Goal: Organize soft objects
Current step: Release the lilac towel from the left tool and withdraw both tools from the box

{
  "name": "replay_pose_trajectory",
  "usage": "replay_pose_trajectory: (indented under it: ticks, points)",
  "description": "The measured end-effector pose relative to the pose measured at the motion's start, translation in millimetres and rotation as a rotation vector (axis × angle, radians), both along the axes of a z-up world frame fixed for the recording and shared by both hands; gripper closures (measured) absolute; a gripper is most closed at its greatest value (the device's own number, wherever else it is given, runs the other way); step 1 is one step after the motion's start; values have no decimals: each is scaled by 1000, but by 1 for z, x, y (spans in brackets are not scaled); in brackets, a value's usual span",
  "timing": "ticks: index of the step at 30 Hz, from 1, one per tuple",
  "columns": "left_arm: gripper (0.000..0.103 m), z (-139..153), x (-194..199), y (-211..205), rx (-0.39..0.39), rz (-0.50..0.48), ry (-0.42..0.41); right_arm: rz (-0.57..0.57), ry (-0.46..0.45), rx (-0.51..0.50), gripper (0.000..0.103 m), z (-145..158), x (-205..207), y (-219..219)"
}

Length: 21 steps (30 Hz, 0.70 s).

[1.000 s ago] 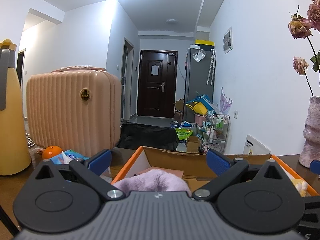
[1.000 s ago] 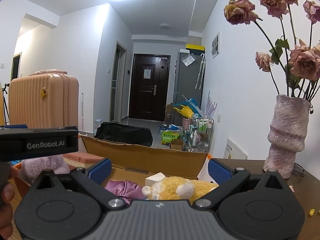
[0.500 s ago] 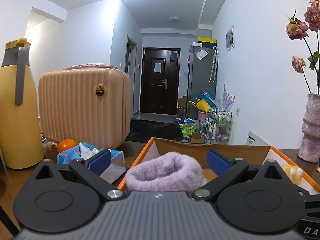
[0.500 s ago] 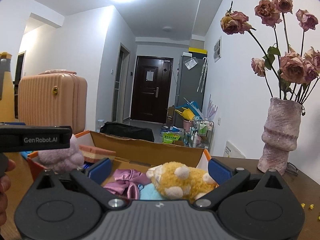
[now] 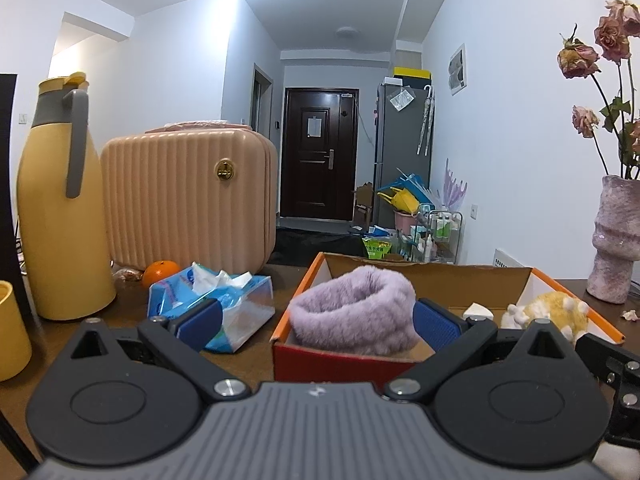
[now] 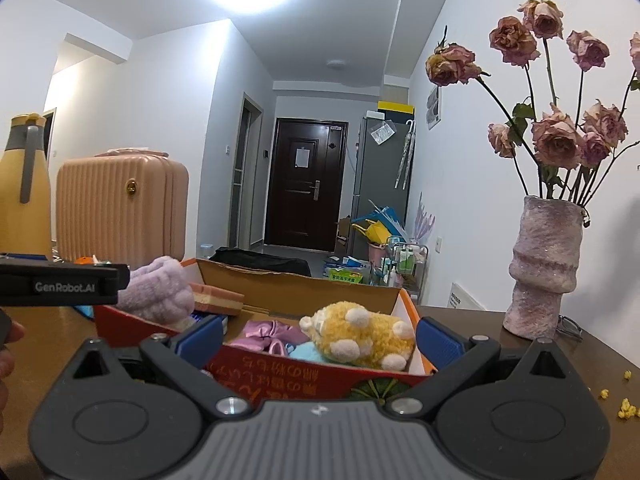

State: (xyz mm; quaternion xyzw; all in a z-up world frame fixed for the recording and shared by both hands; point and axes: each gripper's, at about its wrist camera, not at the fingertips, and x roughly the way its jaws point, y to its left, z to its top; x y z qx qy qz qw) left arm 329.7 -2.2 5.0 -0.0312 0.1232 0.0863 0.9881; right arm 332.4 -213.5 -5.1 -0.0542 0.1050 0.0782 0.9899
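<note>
Soft toys [image 6: 362,336] inside cardboard box [image 6: 304,294]

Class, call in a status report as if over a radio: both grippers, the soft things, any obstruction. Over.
Left gripper open, right gripper open, both empty. Purple fuzzy band and yellow plush in the cardboard box. Tissue pack beside box, nothing blocking. Over.

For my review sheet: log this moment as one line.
left gripper: open, empty | right gripper: open, empty | purple fluffy band: in box | yellow plush: in box
</note>
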Motion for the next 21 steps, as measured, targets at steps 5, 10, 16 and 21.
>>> replay_pose_trajectory:
  ticks: [5,10,16,21]
  points:
    - [0,-1,-17,2,3,-8,8,-1,1,-2,0,0,-16,-3]
    - [0,-1,-34,4,6,-22,16,3,7,-5,0,-1,-32,-5]
    - [0,-3,-51,8,2,-45,29,15,20,-5,0,-3,-49,-9]
    - [0,-3,-62,10,-11,-66,45,20,22,-4,0,-4,-61,-12]
